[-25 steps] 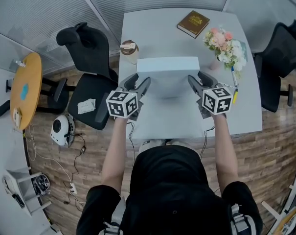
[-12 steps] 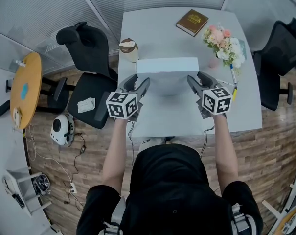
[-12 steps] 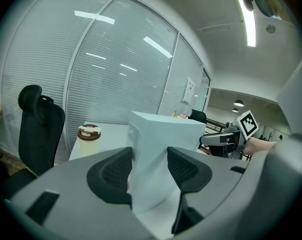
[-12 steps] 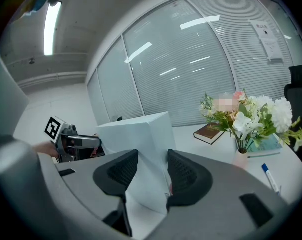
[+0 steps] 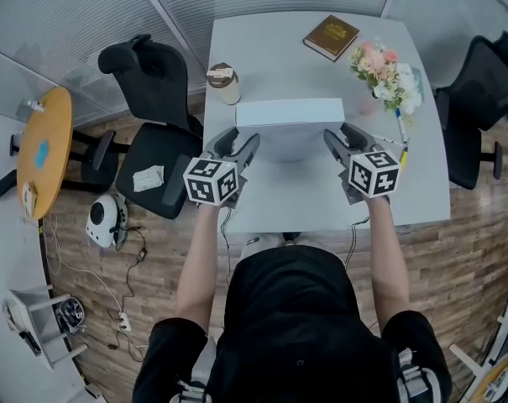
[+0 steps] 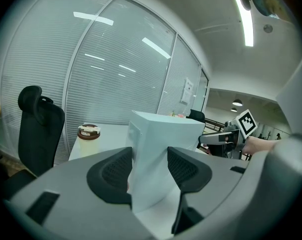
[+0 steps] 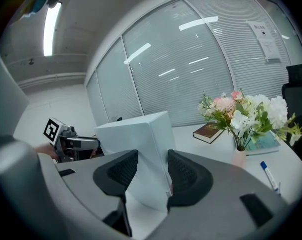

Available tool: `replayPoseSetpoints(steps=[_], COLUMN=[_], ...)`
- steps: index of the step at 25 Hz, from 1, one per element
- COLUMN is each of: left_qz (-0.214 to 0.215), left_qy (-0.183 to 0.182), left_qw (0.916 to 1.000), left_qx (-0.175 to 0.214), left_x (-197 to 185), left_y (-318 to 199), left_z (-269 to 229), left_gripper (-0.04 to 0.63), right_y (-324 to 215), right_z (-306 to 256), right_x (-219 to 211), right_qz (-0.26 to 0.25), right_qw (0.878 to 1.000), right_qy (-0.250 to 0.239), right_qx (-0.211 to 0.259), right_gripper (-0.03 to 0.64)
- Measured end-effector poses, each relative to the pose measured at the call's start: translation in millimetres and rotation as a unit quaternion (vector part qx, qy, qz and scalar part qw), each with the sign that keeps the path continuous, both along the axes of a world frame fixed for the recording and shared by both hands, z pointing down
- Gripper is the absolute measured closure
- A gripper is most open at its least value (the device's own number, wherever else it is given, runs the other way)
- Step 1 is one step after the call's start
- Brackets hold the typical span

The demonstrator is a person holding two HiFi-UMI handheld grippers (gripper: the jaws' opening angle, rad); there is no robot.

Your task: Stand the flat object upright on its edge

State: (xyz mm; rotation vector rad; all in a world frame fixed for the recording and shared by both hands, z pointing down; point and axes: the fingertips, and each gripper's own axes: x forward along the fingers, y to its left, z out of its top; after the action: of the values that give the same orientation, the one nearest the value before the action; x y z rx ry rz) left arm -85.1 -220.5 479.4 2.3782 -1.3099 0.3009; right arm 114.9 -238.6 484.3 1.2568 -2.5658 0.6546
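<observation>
The flat object is a white box (image 5: 289, 114) that stands upright on its long edge across the middle of the white table (image 5: 295, 200). My left gripper (image 5: 237, 141) is shut on the box's left end, and its dark pads press both broad faces of the box (image 6: 160, 134) in the left gripper view. My right gripper (image 5: 342, 138) is shut on the right end in the same way, with the box (image 7: 141, 134) squeezed between its pads in the right gripper view. The box's bottom edge is hidden behind the jaws in both gripper views.
A lidded coffee cup (image 5: 224, 85) stands behind the box's left end. A brown book (image 5: 332, 38), a vase of flowers (image 5: 386, 75) and a pen (image 5: 401, 137) lie at the back right. Black office chairs stand to the left (image 5: 153, 82) and right (image 5: 480, 91) of the table.
</observation>
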Motion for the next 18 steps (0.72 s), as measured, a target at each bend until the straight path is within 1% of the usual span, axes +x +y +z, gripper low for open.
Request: replayPoseSetpoints(steps=[4, 11, 18], left_qz=[0.007, 0.012, 0.016], left_qy=[-0.004, 0.001, 0.002], left_qw=[1.0, 0.9999, 0.9999], left_qx=[-0.002, -0.002, -0.002], left_x=[1.5, -1.2, -11.8], left_y=[1.1, 5.7, 23.3], left_z=[0.8, -0.8, -3.7], left_gripper=[0.365, 0.365, 0.365], right_y=[0.3, 4.8, 20.8], right_z=[0.3, -5.1, -6.5], right_x=[1.6, 3.6, 3.3], right_qz=[0.006, 0.017, 0.03], right_qw=[1.0, 1.0, 1.0], right_qy=[-0.001, -0.011, -0.007], right_qx=[-0.002, -0.001, -0.001], right_gripper=[0.41, 0.416, 0.42])
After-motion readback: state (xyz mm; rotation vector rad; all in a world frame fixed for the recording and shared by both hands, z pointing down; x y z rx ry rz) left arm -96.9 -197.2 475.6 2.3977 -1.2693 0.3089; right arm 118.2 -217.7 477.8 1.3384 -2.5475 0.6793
